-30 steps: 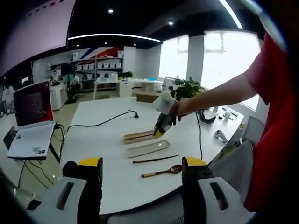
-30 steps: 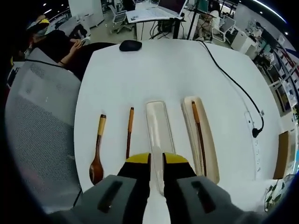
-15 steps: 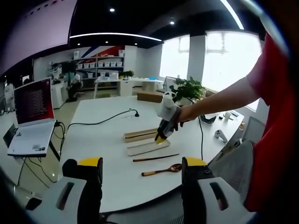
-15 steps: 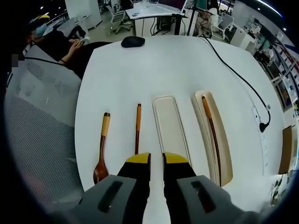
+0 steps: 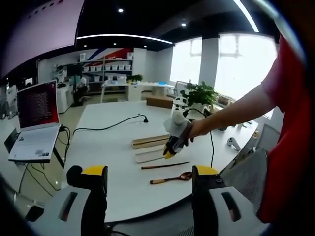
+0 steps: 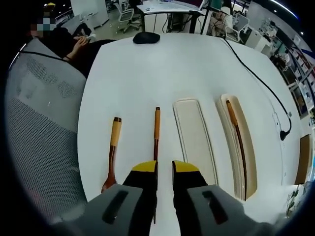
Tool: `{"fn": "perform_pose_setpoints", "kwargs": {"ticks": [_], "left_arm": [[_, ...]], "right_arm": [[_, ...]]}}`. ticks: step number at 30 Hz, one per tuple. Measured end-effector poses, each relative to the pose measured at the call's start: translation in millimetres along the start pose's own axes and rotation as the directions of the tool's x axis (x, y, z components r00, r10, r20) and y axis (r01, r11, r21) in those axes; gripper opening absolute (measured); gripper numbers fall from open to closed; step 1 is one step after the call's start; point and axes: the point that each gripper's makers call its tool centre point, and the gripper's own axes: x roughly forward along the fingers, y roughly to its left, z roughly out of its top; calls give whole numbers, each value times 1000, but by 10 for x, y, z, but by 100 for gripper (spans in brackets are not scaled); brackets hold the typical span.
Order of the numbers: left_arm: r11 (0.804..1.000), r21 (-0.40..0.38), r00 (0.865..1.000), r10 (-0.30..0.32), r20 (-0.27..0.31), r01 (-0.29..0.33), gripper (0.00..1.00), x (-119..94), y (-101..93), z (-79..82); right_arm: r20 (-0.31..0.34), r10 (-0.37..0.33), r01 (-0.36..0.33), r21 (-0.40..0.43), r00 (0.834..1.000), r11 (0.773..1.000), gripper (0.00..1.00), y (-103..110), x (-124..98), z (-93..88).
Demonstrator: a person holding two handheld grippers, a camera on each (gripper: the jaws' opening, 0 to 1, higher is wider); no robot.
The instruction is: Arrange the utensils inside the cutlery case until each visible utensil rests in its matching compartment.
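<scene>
**No legible text**

No word, label, brand, number or sign can be read in either view. In the left gripper view the laptop screen (image 5: 37, 104) at nine o'clock carries rows of fine lines on a dark red ground, too small and blurred to make out. The red and blue stripes on the far wall (image 5: 110, 53) at eleven o'clock bear no letters.

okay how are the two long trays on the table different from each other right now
The flat white tray lies empty; the deeper wooden tray holds one brown-handled utensil. The white tray sits nearer the loose spoon; the wooden tray lies on its far side. Both are long, narrow and parallel on the white table.
</scene>
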Motion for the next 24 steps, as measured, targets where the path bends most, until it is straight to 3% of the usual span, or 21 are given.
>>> {"fn": "perform_pose_setpoints", "kwargs": {"ticks": [11, 16, 24], "left_arm": [[1000, -11, 1000, 17, -3, -17, 71, -43, 46, -36], [1000, -17, 1000, 24, -6, -24, 71, -52, 61, -51], [999, -25, 999, 34, -11, -35, 71, -68, 73, -75]], "right_arm": [[-23, -2, 2, -12, 1000, 1000, 8, 69, 189, -65], [-11, 0, 0, 29, 1000, 1000, 8, 104, 254, -71], [-21, 13, -14, -8, 1000, 1000, 8, 145, 329, -63]]}}
